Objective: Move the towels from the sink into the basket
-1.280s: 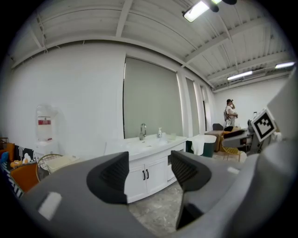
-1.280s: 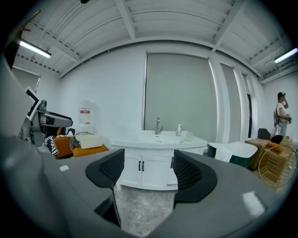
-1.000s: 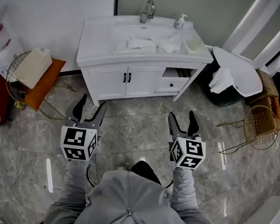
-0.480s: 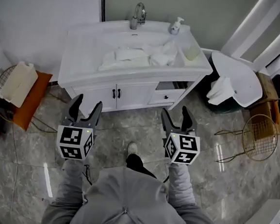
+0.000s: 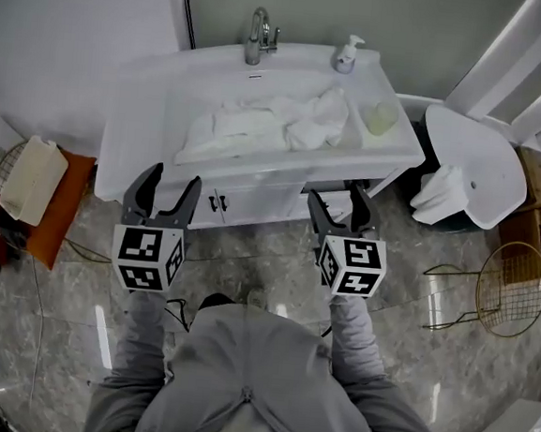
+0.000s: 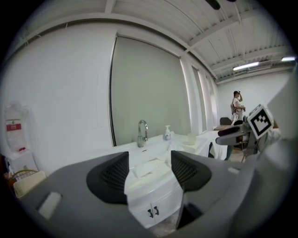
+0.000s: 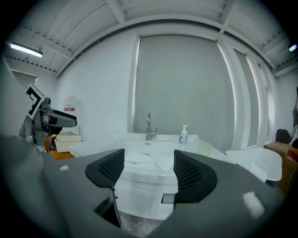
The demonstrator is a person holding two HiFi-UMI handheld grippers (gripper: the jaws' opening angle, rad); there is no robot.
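Observation:
White towels (image 5: 264, 125) lie crumpled in the sink basin (image 5: 221, 84) of a white vanity, below the faucet (image 5: 258, 32). My left gripper (image 5: 170, 186) is open and empty in front of the vanity's left doors, short of the basin. The right gripper (image 5: 338, 203) is also open and empty, level with the vanity's front edge on the right. In the left gripper view the towels (image 6: 148, 168) show between the open jaws, well ahead. The right gripper view shows them (image 7: 139, 161) the same way. An empty gold wire basket (image 5: 511, 288) stands on the floor at the right.
A soap bottle (image 5: 347, 53) and a pale cup (image 5: 381, 117) sit on the counter's right side. A white round lid with cloth (image 5: 467, 176) stands right of the vanity. A second wire basket (image 5: 7, 164) holding a cream bundle is at the left. A person (image 6: 238, 106) stands far off.
Both grippers have moved forward together toward the vanity, which now fills more of the head view. Their jaws have stayed open and empty.

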